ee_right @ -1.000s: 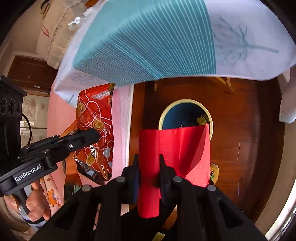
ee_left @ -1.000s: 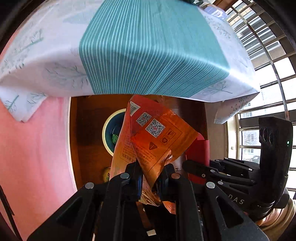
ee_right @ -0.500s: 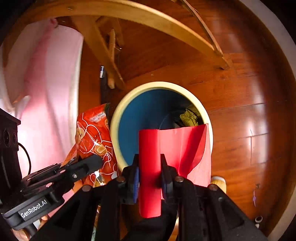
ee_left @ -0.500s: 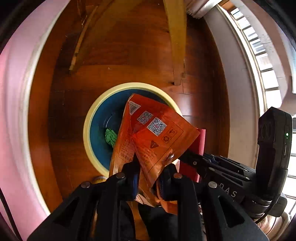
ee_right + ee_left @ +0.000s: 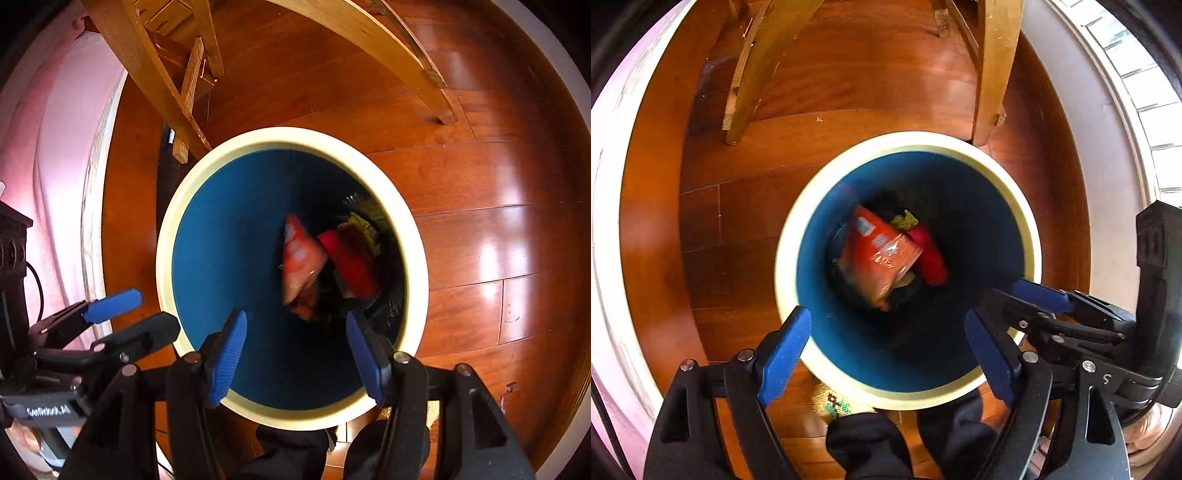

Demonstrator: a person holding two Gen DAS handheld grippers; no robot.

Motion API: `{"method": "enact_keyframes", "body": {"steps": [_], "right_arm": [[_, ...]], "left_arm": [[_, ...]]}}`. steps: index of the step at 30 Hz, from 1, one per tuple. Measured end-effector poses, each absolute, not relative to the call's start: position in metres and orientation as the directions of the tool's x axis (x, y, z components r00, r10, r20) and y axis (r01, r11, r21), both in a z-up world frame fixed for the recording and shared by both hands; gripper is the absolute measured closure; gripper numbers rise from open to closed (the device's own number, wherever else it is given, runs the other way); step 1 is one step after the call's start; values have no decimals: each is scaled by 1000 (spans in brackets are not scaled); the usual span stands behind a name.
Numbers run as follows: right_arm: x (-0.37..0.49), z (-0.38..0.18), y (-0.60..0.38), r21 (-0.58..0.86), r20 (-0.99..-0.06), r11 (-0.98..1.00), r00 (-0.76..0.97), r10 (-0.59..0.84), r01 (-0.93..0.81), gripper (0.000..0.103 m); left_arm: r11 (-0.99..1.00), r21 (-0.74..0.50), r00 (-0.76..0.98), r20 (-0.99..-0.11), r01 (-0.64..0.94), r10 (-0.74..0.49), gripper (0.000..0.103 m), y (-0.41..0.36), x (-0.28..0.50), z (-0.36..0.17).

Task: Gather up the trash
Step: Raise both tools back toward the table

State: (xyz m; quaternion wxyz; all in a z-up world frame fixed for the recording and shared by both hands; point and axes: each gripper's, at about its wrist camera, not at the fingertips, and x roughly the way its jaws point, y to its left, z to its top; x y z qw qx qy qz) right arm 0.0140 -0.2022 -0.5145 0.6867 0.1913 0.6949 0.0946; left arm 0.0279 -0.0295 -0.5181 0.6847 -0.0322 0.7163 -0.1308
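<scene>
A round bin with a cream rim (image 5: 783, 258) and blue inside stands on the wooden floor right below both grippers. Inside it, blurred, are an orange snack wrapper (image 5: 879, 254) and a red paper (image 5: 929, 258), on top of darker trash. My left gripper (image 5: 886, 326) hangs over the near rim with its jaws opening and nothing between them. In the right wrist view the same wrapper (image 5: 301, 258) and red paper (image 5: 351, 262) are loose in the bin (image 5: 162, 258). My right gripper (image 5: 297, 325) also has its jaws opening, with nothing between them.
Pale wooden chair legs (image 5: 991, 74) stand on the floor just beyond the bin. A pink wall (image 5: 55, 147) with a white baseboard runs along one side. A patterned slipper (image 5: 834, 400) and dark trouser legs are at the bin's near side.
Both grippers dropped from table height to just above the bin. Both jaws then opened, and the orange wrapper and red paper fell out of them into the bin.
</scene>
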Motion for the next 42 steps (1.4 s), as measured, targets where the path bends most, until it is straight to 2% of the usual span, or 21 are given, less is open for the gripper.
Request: {"method": "enact_keyframes", "body": {"steps": [7, 15, 22, 29, 37, 42], "right_arm": [[11, -493, -195, 373, -928, 925, 28, 372, 79, 46], [7, -427, -205, 338, -941, 937, 62, 334, 83, 46], [-6, -329, -207, 335, -939, 942, 87, 332, 31, 46], [-18, -206, -199, 348, -926, 937, 146, 348, -30, 46], [-17, -71, -192, 322, -895, 943, 299, 331, -82, 46], [-7, -1, -194, 291, -860, 954, 418, 293, -69, 46]], "left_arm": [[963, -185, -17, -982, 195, -186, 19, -29, 30, -496], [965, -122, 52, -989, 231, -137, 19, -42, 20, -425], [943, -99, 80, -988, 318, -131, 19, -46, 8, -318], [908, -77, 147, -978, 413, -149, 19, -36, 10, -180], [914, -73, 291, -935, 400, -202, 19, -20, 32, -30], [916, -82, 390, -887, 392, -246, 19, -16, 45, 40]]}}
